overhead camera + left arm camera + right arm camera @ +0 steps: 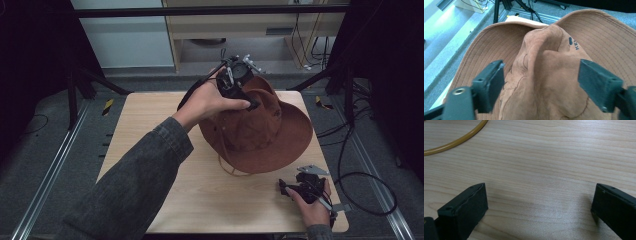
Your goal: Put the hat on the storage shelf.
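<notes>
Brown hat [260, 127] at worktop [150, 130] centre; left tool [541, 82], jaws spread, straddles its crown at 12 o'clock. Right tool [290, 189], jaws spread, rests at 5 o'clock, near a yellow cord [456, 141].

This looks like a lab or a recording studio for handling tests, not a home. A small light wooden table [150, 130] stands alone on grey carpet floor [45, 145], between metal rails [47, 170] that run along the floor at the left and right. Dark frame legs [72, 95] and black curtains [30, 60] close the sides. Black cables [365, 175] lie loose on the floor at the right, and yellow-black tape marks [108, 106] are near the far corners of the table. At the far side there is a pale wooden cabinet [240, 25] with more wires [310, 45].
</notes>
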Tool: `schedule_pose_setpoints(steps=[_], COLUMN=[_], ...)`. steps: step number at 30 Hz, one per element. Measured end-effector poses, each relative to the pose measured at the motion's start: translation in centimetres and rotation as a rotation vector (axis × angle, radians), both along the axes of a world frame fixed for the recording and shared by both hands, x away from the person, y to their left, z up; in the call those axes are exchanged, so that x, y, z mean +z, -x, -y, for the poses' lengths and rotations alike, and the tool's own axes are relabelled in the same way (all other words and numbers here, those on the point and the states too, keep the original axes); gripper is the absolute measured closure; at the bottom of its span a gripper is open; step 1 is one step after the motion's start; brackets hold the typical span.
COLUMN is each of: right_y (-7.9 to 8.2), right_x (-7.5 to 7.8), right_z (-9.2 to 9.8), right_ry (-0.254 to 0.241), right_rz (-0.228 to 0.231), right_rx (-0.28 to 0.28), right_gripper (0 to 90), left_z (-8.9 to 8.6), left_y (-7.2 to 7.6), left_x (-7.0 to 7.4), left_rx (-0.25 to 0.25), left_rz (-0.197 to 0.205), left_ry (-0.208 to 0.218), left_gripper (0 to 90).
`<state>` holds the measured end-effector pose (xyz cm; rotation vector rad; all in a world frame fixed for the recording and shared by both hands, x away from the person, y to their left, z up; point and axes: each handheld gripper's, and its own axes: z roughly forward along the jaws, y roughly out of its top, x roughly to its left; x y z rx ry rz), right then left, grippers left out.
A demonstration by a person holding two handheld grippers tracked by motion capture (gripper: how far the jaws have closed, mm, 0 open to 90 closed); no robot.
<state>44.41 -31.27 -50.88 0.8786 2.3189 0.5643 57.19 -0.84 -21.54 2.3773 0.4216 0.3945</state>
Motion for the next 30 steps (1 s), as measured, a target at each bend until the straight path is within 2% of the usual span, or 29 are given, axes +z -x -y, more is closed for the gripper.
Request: schedule_pose_setpoints(steps=[7,14,20,30], right_y=[0.0,0.0,0.0,0.0], right_x=[0.0,0.0,0.0,0.0], right_z=[0.0,0.0,0.0,0.0], right_ry=[0.001,0.001,0.001,0.001], right_rz=[0.0,0.0,0.001,0.001], right_rx=[0.0,-0.002,-0.003,-0.004], right_gripper=[0.5,0.5,0.5,0.5], left_z=[-0.7,-1.7,-2.7,-5.6], left_y=[1.0,1.5,1.9,3.2], left_x=[0.4,0.7,0.6,1.3], left_rx=[-0.016,-0.015,-0.015,0.006], left_rz=[0.0,0.021,0.022,0.053], left_ry=[0.027,0.029,0.027,0.066], left_gripper=[11.3,8.2,7.5,6.5])
